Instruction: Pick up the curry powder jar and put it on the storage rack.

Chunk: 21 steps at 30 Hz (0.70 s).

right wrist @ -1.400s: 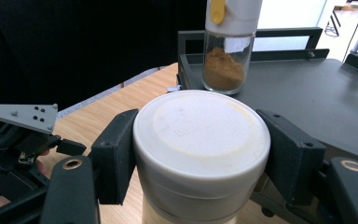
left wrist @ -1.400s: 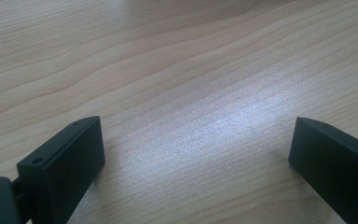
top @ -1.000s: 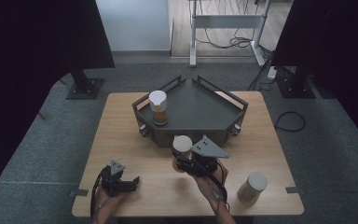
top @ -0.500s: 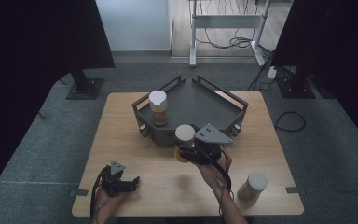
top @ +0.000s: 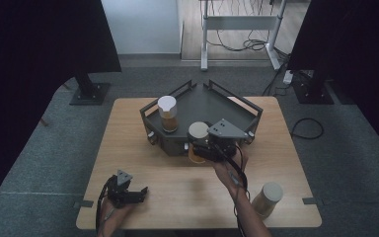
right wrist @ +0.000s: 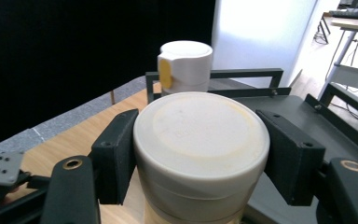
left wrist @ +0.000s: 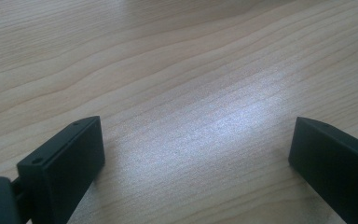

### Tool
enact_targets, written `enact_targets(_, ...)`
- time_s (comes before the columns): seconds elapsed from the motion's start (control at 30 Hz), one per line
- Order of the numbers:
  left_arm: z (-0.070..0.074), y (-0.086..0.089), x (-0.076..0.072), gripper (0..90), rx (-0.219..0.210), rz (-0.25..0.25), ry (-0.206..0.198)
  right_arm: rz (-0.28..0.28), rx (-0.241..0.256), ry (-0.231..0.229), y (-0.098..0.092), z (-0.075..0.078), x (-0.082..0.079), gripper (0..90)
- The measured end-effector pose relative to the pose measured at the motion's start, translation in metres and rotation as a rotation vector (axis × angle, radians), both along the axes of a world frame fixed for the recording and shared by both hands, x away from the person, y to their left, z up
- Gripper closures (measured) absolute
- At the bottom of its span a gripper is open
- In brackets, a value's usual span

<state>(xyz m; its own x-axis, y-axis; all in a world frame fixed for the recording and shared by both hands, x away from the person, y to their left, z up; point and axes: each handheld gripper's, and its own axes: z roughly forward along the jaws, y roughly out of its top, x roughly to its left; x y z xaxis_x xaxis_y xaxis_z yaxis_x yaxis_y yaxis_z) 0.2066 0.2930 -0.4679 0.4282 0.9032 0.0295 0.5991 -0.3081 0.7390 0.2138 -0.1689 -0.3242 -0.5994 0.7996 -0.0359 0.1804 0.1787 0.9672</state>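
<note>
I clamp my right tool (top: 196, 148) on a white-lidded jar (top: 198, 132) at the dark tray's (top: 237, 109) front edge for loading, my left tool (top: 140, 191) resting with jaws apart.

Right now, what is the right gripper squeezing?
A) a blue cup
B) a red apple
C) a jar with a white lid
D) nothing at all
C: in the right gripper view the right gripper has its two black jaws pressed against both sides of the jar with a white lid, held at the front edge of the dark tray.
</note>
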Motion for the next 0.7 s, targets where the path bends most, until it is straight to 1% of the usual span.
enact_targets(0.27, 0.0, 0.0, 0.0, 3.0, -0.001, 0.001, 0.0, -0.008, 0.008, 0.005, -0.002, 0.008, 0.016, 33.1)
enact_targets(0.7, 0.0, 0.0, 0.0, 3.0, -0.001, 0.001, 0.0, -0.004, -0.001, 0.019, 0.002, 0.018, 0.035, 33.2)
